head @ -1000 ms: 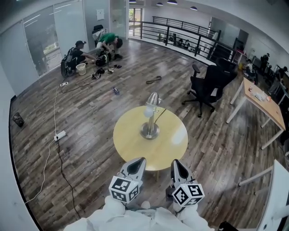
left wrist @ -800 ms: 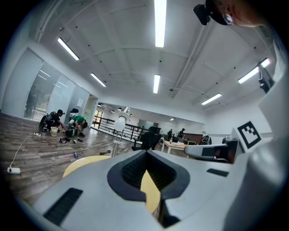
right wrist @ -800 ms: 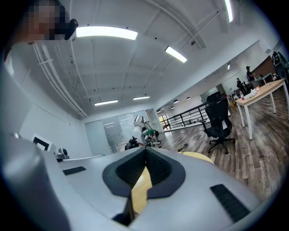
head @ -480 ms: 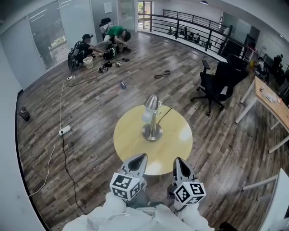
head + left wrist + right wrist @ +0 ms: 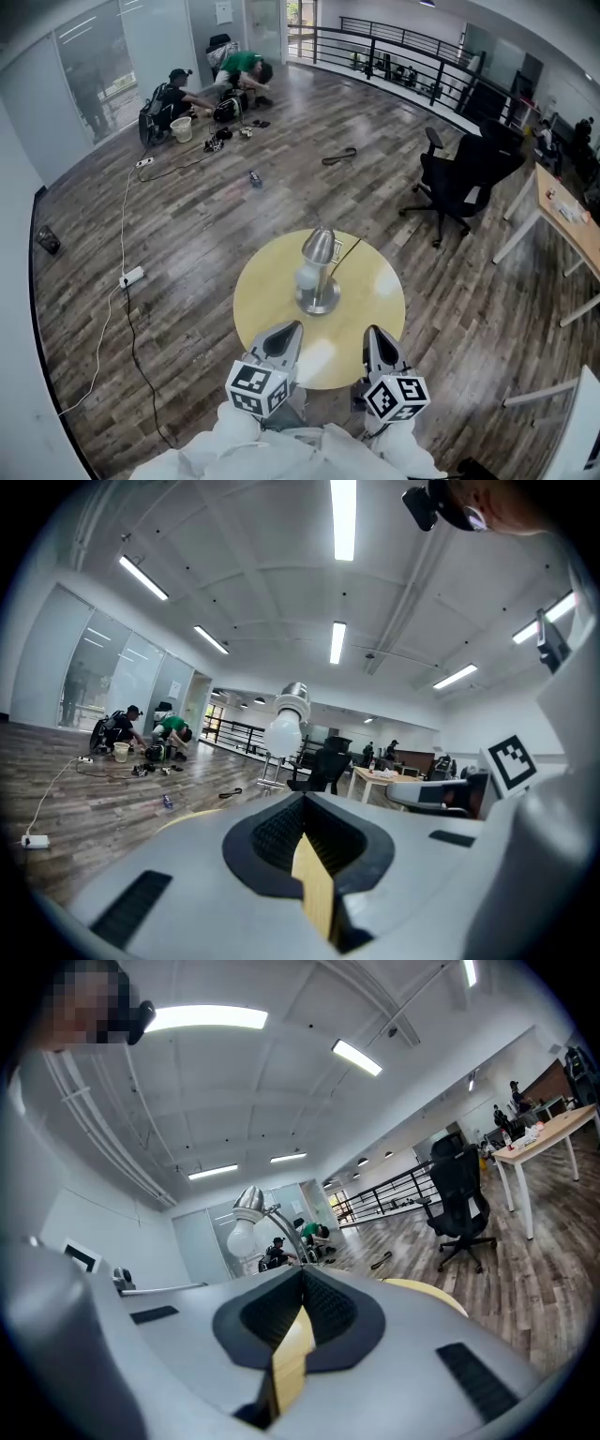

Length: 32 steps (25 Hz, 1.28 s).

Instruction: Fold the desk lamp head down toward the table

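Yellow round wooden table (image 5: 258, 305) nearer to both grippers than a second ago.
Carries at its centre the silver metal desk lamp (image 5: 319, 286), not yet folded: head up on its stem, white round bulb (image 5: 307, 277) angled toward the picture's left, same pose as before. Sits lower in the head view now, with the left gripper (image 5: 284, 336) and right gripper (image 5: 375, 339) reaching further over the near rim than earlier. Shows both pairs of jaws pressed fully together, nothing between the pads, neither touching the lamp. Rises ahead of the closed jaws in both gripper views, well apart from them. Beyond the table, black office chair (image 5: 459, 178).
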Each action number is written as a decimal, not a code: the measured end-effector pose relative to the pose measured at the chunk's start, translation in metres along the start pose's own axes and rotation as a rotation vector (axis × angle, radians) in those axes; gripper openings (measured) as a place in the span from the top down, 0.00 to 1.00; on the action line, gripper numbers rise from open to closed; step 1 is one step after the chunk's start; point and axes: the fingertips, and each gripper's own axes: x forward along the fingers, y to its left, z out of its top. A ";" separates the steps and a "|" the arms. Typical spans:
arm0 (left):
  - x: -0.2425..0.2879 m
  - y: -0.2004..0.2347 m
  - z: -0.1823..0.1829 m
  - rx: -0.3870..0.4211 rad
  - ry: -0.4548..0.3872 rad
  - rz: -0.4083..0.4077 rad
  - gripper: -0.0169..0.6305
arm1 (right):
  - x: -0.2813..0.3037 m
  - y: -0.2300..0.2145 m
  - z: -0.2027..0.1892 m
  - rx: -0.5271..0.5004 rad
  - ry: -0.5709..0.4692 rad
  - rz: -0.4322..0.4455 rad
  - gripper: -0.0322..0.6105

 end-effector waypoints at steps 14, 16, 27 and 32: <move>0.058 0.063 -0.009 -0.029 0.073 0.014 0.97 | 0.100 -0.030 -0.024 -0.076 0.093 -0.003 0.93; 0.055 0.063 -0.014 -0.040 0.087 0.027 0.97 | 0.116 -0.040 -0.046 -0.123 0.144 0.028 0.93; 0.066 0.060 -0.031 -0.008 0.143 0.063 0.97 | 0.221 -0.093 -0.190 -0.343 0.475 0.221 0.93; 0.063 0.067 -0.023 -0.016 0.118 0.092 0.97 | 0.233 -0.100 -0.221 -0.423 0.604 0.288 0.93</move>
